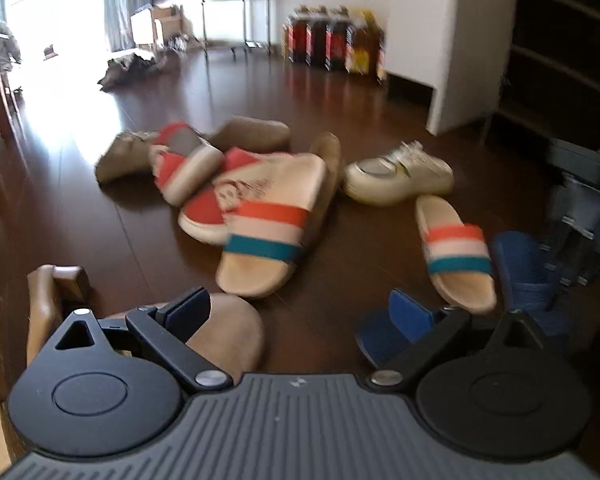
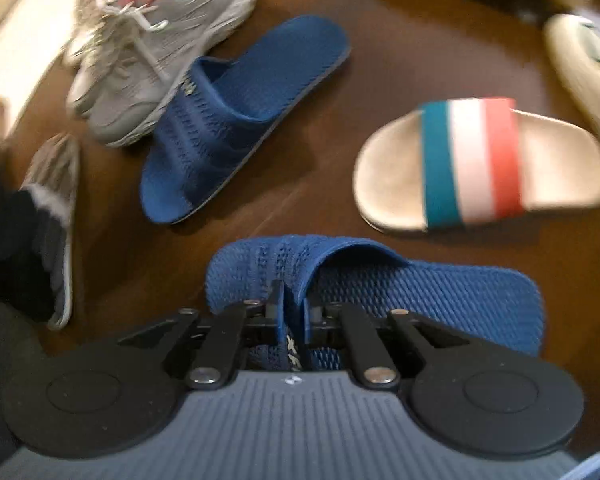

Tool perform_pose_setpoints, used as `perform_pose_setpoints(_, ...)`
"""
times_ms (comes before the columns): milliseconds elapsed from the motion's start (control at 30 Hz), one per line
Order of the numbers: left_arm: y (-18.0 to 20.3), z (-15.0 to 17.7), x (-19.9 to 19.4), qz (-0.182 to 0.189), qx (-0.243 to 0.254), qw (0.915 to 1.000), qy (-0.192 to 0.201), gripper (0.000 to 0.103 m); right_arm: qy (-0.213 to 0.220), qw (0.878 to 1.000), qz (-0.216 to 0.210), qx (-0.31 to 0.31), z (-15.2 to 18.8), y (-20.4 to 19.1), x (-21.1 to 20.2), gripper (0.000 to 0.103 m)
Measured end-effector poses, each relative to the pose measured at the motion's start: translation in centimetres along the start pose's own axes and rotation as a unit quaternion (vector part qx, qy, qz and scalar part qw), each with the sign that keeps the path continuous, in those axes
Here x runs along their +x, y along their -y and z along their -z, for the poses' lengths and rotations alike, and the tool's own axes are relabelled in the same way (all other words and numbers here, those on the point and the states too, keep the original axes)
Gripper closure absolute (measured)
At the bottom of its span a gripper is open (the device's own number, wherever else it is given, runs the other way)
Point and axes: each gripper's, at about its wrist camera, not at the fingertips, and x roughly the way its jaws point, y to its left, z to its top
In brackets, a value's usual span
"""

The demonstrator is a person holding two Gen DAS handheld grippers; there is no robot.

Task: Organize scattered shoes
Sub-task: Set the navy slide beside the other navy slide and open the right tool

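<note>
Blue slide [image 2: 364,284] on the floor, nearest the camera, its strap pinched in the clenched right gripper [image 2: 294,312]. Left gripper [image 1: 300,312] released, empty. Risks: thin strap slipping out; slide swinging into its mate [image 2: 236,120] or striped slide [image 2: 480,164].

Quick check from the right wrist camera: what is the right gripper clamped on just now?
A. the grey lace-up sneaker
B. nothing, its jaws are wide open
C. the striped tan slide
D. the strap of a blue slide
D: the right gripper pinches the strap of the near blue slide, with the striped tan slide and grey sneaker lying apart on the floor.
</note>
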Motion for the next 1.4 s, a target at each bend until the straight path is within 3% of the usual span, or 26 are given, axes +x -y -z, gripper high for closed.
perform_pose_setpoints(67, 1.0, -0.2, -0.6, -0.005, -0.005, 0.9999, -0.01, 0.006, -0.008, 1.0, -0.015, -0.024, -0.8, 0.7, 0.2, 0.095)
perform_pose_setpoints(133, 2.1, -0.7, -1.2, -0.013, -0.018, 0.9996, -0.019, 0.006, -0.018, 0.994, -0.022, -0.102, -2.2, 0.5, -0.2, 0.095)
perform_pose_setpoints(233, 2.9, -1.4, -1.3, -0.02, -0.027, 0.9989, -0.034, 0.006, -0.021, 0.978, -0.013, -0.206, -4.3, -0.7, -0.7, 0.091)
perform_pose_setpoints(300, 3.3, -1.8, -1.3, -0.02, -0.028, 0.9983, -0.048, 0.006, -0.021, 0.962, 0.0, -0.274, -5.1, -2.1, -0.9, 0.09)
perform_pose_setpoints(400, 4.2, -2.3, -1.5, -0.027, -0.01, 0.9976, -0.062, 0.006, -0.02, 0.944, 0.006, -0.33, -5.0, -3.3, -0.8, 0.09)
perform_pose_setpoints(600, 5.2, -2.6, -1.5, -0.029, -0.016, 0.9971, -0.068, 0.006, -0.002, 0.926, 0.002, -0.377, -4.5, -4.6, 0.6, 0.089)
perform_pose_setpoints(700, 5.6, -2.2, -1.5, -0.028, -0.016, 0.9969, -0.072, 0.006, -0.018, 0.913, 0.0, -0.407, -4.3, -6.0, 1.4, 0.089)
perform_pose_setpoints(767, 5.8, -2.0, -1.4, -0.027, -0.018, 0.9968, -0.073, 0.006, -0.004, 0.929, -0.011, -0.369, -4.9, -5.2, 1.4, 0.089)
perform_pose_setpoints(800, 5.9, -1.9, -1.4, -0.026, -0.018, 0.9968, -0.074, 0.006, 0.003, 0.931, -0.008, -0.364, -5.0, -5.1, 1.4, 0.089)
perform_pose_setpoints(867, 5.8, -1.5, -1.5, -0.026, -0.021, 0.9966, -0.075, 0.006, 0.007, 0.93, -0.005, -0.368, -5.0, -5.3, 1.5, 0.089)
perform_pose_setpoints(967, 5.4, -0.8, -1.5, -0.026, -0.026, 0.9962, -0.079, 0.006, 0.011, 0.918, 0.003, -0.397, -5.5, -6.6, 1.8, 0.089)
perform_pose_setpoints(1133, 4.4, -0.4, -0.6, -0.016, -0.03, 0.9956, -0.088, 0.006, 0.018, 0.918, 0.005, -0.395, -6.1, -7.4, 2.4, 0.086)
perform_pose_setpoints(1200, 4.2, -0.2, -0.3, -0.012, -0.027, 0.9958, -0.087, 0.006, 0.019, 0.931, 0.014, -0.363, -6.1, -6.9, 2.1, 0.07)
perform_pose_setpoints(1367, 3.5, 0.0, 0.2, -0.006, -0.029, 0.9964, -0.079, 0.006, 0.058, 0.963, 0.019, -0.262, -5.9, -4.1, -1.2, 0.069)
perform_pose_setpoints(1400, 3.3, 0.0, 0.3, -0.005, -0.03, 0.9966, -0.077, 0.006, 0.105, 0.978, 0.019, -0.179, -6.3, -1.7, -3.3, 0.064)
